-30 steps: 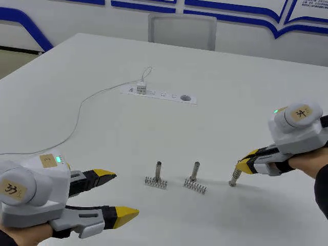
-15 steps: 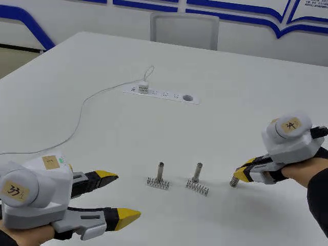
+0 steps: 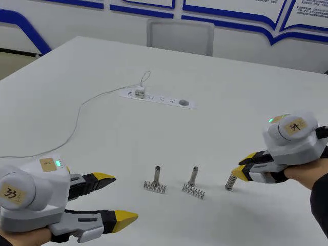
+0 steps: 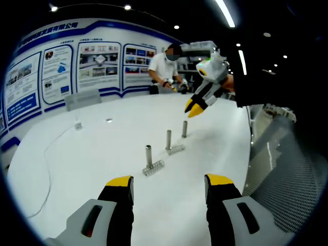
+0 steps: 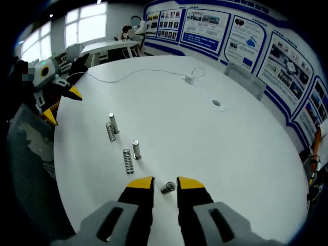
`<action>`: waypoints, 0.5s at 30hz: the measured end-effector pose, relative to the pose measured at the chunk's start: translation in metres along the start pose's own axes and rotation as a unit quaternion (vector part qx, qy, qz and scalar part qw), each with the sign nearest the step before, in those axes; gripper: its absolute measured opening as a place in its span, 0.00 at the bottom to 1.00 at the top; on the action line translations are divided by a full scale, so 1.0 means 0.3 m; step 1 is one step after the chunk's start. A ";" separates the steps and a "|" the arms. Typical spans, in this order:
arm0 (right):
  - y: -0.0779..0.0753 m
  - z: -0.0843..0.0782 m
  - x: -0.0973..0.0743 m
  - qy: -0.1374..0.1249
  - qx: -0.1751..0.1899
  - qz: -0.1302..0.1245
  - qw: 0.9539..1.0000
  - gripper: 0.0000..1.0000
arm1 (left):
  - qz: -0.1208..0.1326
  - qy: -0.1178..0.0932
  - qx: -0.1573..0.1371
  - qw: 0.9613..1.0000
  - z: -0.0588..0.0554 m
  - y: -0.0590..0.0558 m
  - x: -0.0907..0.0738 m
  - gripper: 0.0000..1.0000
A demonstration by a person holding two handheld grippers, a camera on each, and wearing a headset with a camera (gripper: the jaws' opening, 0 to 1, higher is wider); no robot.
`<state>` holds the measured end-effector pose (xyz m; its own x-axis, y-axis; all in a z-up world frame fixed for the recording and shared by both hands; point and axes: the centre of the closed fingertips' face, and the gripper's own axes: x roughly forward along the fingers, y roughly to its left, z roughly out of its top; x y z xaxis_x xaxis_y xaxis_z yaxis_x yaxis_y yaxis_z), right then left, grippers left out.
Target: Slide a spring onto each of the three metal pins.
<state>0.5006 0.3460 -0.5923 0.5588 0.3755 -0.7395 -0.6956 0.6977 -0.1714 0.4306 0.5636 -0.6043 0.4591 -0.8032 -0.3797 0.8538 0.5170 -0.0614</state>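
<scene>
White table [image 3: 230, 102]: left gripper [image 3: 124, 197] hovers released, right gripper [image 3: 245, 165] parted around spring-covered pin [image 3: 230, 181].

My left claw [image 3: 115, 199] sits low at 7 o'clock, jaws wide apart above the white table [image 3: 102, 66]. My right claw [image 3: 245, 165] is at 4 o'clock, jaws a little apart, the lower yellow tip just beside the top of the right pin [image 3: 233, 176]; contact unclear. That pin leans slightly and carries the fitted spring [image 3: 229, 183]. Near 6 o'clock the left pin [image 3: 157, 173] and middle pin [image 3: 193, 174] stand upright, with the left spring [image 3: 154, 187] and middle spring [image 3: 193, 191] lying flat at their feet. Toward 12 lies a power strip [image 3: 159, 97] with a charger [image 3: 139, 92], and a cable [image 3: 78, 120] trails to 9. A chair [image 3: 179, 36] stands past the far edge.
</scene>
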 end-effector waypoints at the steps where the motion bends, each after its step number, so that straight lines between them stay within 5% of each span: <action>1: 0.008 0.016 -0.004 -0.004 -0.006 0.002 1.000 0.18 | -0.001 -0.001 0.001 1.000 0.002 -0.001 0.000 0.57; 5: 0.108 0.072 0.017 -0.011 -0.029 0.040 0.999 0.18 | -0.004 -0.002 0.004 1.000 0.009 -0.008 0.001 0.57; 10: 0.233 0.071 0.108 0.011 -0.063 0.079 0.995 0.17 | -0.003 -0.002 0.006 1.000 0.014 -0.005 0.002 0.57; 15: 0.288 0.041 0.196 0.025 -0.057 0.100 0.993 0.16 | -0.003 0.000 0.004 1.000 0.009 -0.004 -0.002 0.57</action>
<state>0.4788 0.4359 -0.6425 0.3835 0.4661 -0.7973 -0.8380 0.5385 -0.0882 0.4300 0.5628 -0.6014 0.4533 -0.8062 -0.3801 0.8585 0.5096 -0.0570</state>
